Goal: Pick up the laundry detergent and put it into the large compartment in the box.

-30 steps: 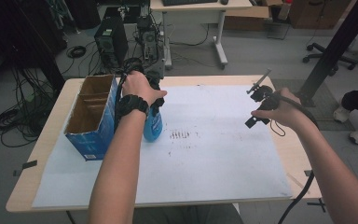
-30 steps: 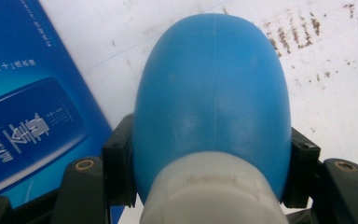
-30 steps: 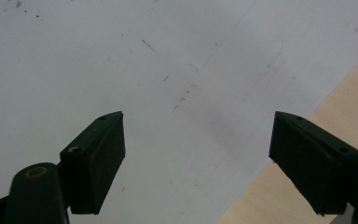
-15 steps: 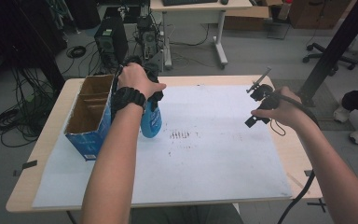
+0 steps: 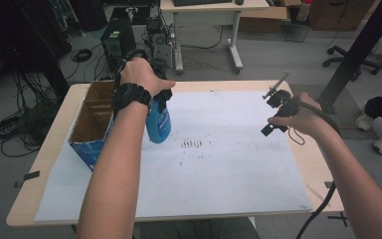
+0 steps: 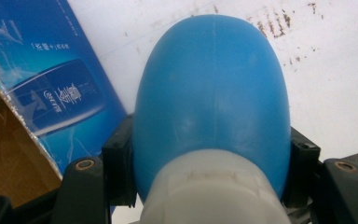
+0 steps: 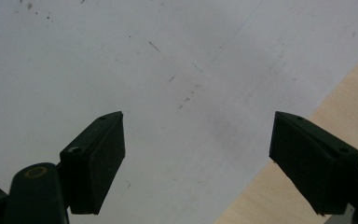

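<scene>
Blue bottle [image 6: 212, 98] lifted, likely off paper [image 5: 219, 169]

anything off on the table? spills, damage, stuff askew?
One thing: the white sheet carries a patch of dark smudge marks near its middle, with finer specks around it. No spill shows. The blue bottle hangs upright in the left gripper beside the open carton; nothing looks damaged.
</scene>
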